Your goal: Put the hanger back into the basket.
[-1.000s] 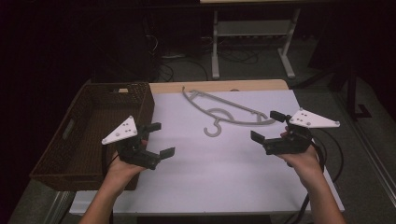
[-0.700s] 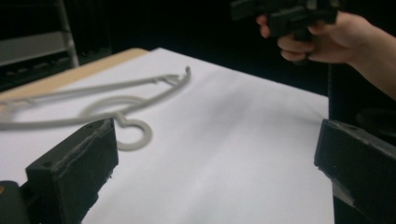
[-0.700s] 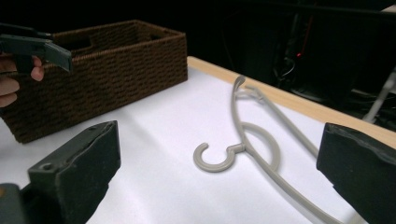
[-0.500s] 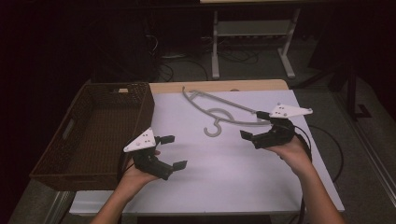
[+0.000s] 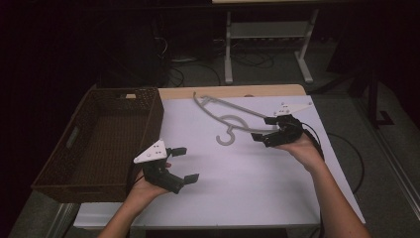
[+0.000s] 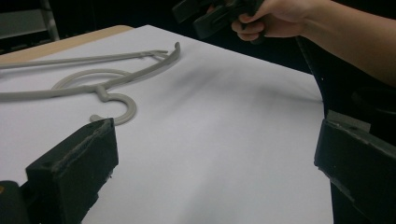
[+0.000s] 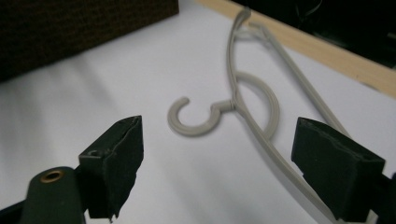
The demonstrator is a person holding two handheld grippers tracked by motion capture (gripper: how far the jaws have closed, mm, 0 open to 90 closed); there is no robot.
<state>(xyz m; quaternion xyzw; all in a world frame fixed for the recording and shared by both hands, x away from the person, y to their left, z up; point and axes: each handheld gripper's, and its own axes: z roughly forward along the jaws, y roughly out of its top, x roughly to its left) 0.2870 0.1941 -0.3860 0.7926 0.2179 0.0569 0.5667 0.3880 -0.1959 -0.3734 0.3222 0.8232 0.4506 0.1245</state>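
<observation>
A grey plastic hanger (image 5: pixel 233 116) lies flat on the white tabletop (image 5: pixel 247 188), its hook (image 5: pixel 225 137) pointing toward the person. My right gripper (image 5: pixel 262 129) hovers at the hanger's right arm, just right of the hook. In the right gripper view the right gripper (image 7: pixel 226 154) is open, and its jaws have just been closing a little. The hanger (image 7: pixel 243 107) lies between and beyond them, and the pads do not press on it. My left gripper (image 5: pixel 187 163) is open and holds nothing, low over the table beside the basket. The left gripper view shows the left gripper (image 6: pixel 217 154) facing the hanger (image 6: pixel 107 88).
A brown wicker basket (image 5: pixel 59 163) stands along the table's left side, its inside bare. A wooden strip (image 5: pixel 228 91) edges the table's far side. Behind it stand a metal frame (image 5: pixel 267 34) and cables on the floor. The right gripper's cable (image 5: pixel 346 148) trails off right.
The right gripper has moved left and away from the person, up to the hanger. The left gripper has sunk and shifted right, off the basket's corner.
</observation>
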